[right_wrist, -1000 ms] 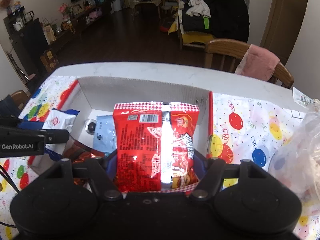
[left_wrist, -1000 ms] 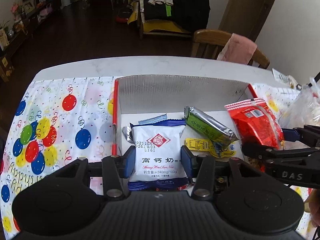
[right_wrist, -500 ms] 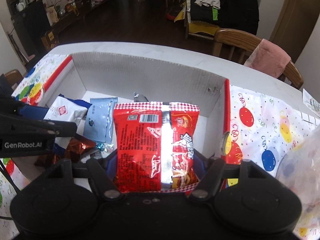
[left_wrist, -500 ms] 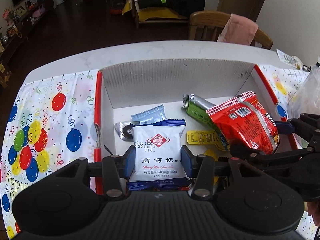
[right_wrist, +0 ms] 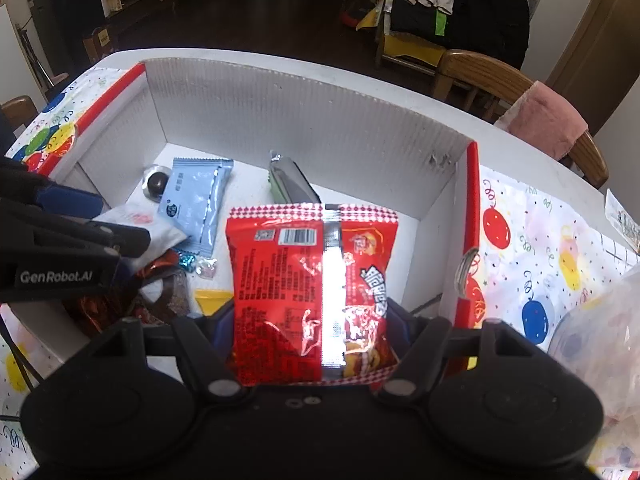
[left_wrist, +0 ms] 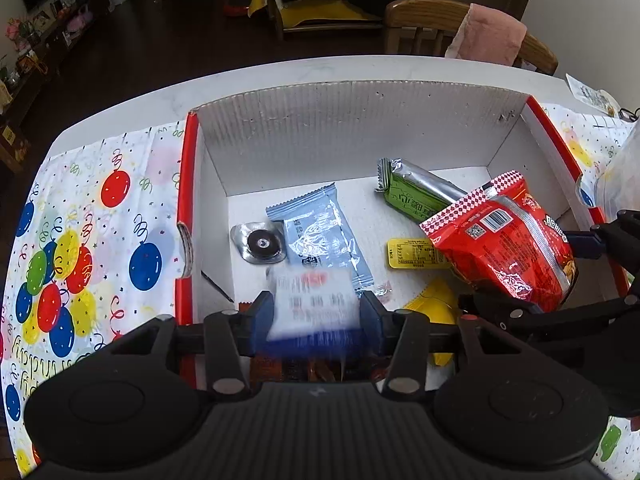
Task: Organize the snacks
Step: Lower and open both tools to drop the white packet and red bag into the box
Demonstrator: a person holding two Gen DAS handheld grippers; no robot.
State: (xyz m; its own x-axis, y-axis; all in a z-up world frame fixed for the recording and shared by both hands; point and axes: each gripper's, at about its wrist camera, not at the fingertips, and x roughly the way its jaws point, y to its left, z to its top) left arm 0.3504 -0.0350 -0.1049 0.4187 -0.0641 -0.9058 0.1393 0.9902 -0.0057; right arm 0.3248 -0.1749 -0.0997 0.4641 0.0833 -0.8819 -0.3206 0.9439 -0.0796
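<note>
Slipping blurred from the opened left gripper (left_wrist: pixel 318 314), white packet (left_wrist: pixel 314 306).

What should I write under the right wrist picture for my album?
The right gripper holds a red snack bag over a white box with other snacks inside.

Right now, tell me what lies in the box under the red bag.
The right tongs hold the red bag above the box. Under it lie a yellow packet and a green bar; bare floor is left further back.
</note>
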